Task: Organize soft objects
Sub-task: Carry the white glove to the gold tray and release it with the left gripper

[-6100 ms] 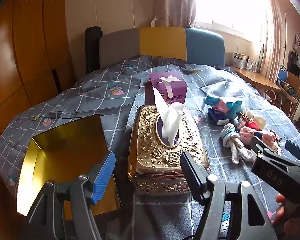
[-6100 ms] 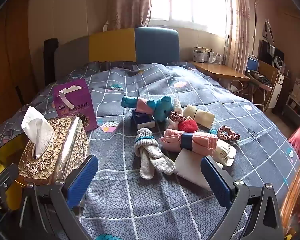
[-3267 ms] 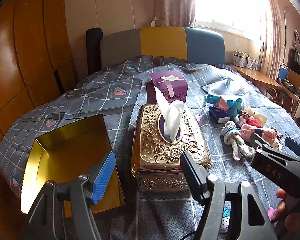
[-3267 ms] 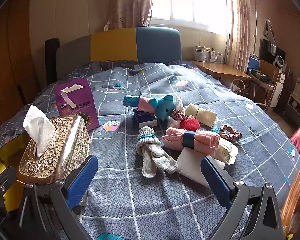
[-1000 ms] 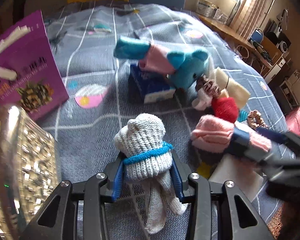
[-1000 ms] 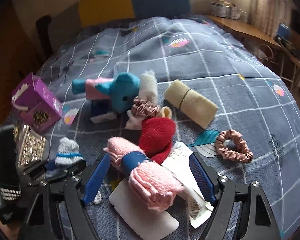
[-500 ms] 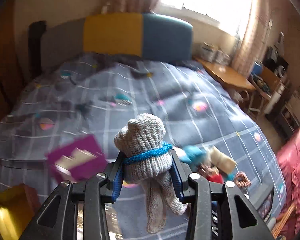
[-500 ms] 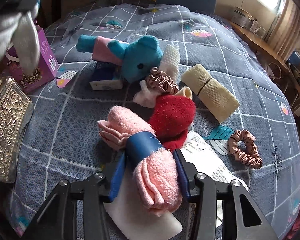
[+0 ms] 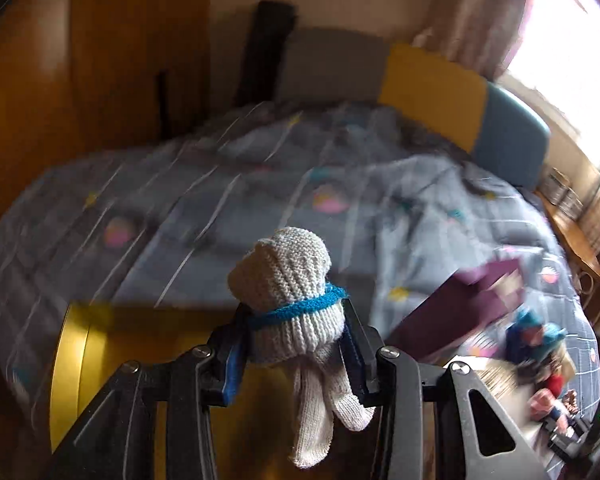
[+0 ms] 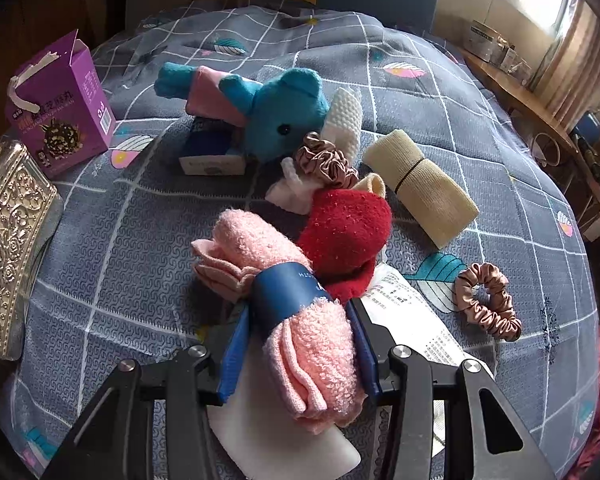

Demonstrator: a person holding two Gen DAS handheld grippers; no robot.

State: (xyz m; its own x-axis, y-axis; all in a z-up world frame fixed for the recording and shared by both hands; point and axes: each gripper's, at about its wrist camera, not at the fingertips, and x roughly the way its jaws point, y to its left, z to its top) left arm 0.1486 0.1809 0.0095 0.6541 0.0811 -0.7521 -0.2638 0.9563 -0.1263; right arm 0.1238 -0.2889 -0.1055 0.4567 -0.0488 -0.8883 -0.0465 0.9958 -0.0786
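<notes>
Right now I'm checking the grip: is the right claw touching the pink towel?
Touching. The right wrist view shows the right claw with both blue pads pressed against the pink towel.

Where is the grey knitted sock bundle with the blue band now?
In the left wrist view, the sock bundle is clamped in the left gripper, above the gold tray.

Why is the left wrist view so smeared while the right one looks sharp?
Left wrist view: the bedspread and purple box are streaked by motion blur; only the grey knit socks clamped in the left gripper stay sharp, and the window is blown out. Right wrist view: crisp, evenly lit, with fisheye bending at the edges.
</notes>
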